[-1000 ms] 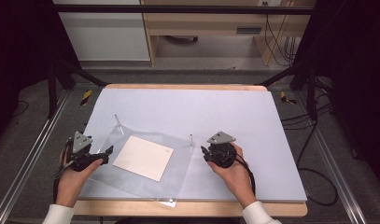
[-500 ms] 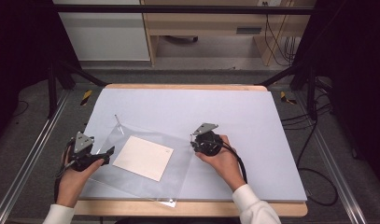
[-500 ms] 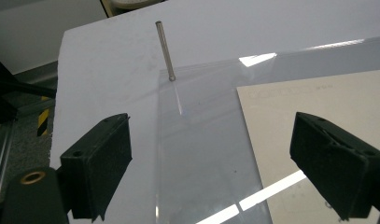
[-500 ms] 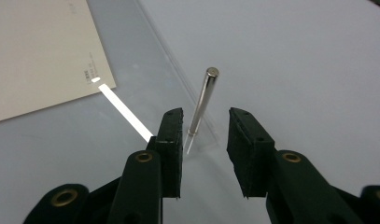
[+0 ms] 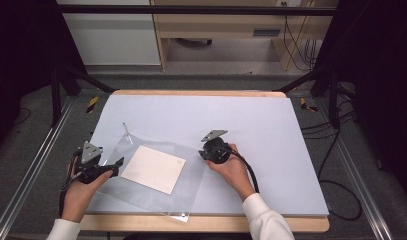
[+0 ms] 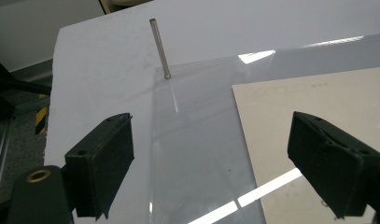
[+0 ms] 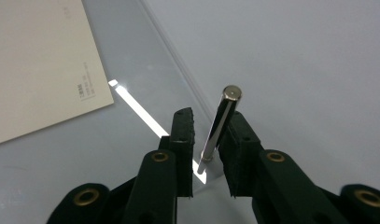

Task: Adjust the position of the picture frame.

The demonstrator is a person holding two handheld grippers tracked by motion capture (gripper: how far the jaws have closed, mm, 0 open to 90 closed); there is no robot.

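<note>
Right tongs closing on an upright metal pin at a corner of the clear sheet

The pin (image 7: 220, 125) stands nearly upright at the sheet's (image 5: 191, 172) right corner, its long axis rising off the desk (image 5: 271, 120) and leaning slightly; it sits between the right tongs' (image 5: 203, 151) jaws, which have just been closing; one jaw seems to touch it, a gap shows at the other; the left tongs (image 6: 220, 163) stand wide and empty over the sheet's left edge, a second pin (image 6: 159, 46) beyond them; a cream card (image 5: 156, 169) lies under the sheet.

White sleeves (image 5: 263, 220), black tongs (image 5: 214, 150) with brass-ringed screw holes (grey three-cornered plates on top), black cables.
</note>
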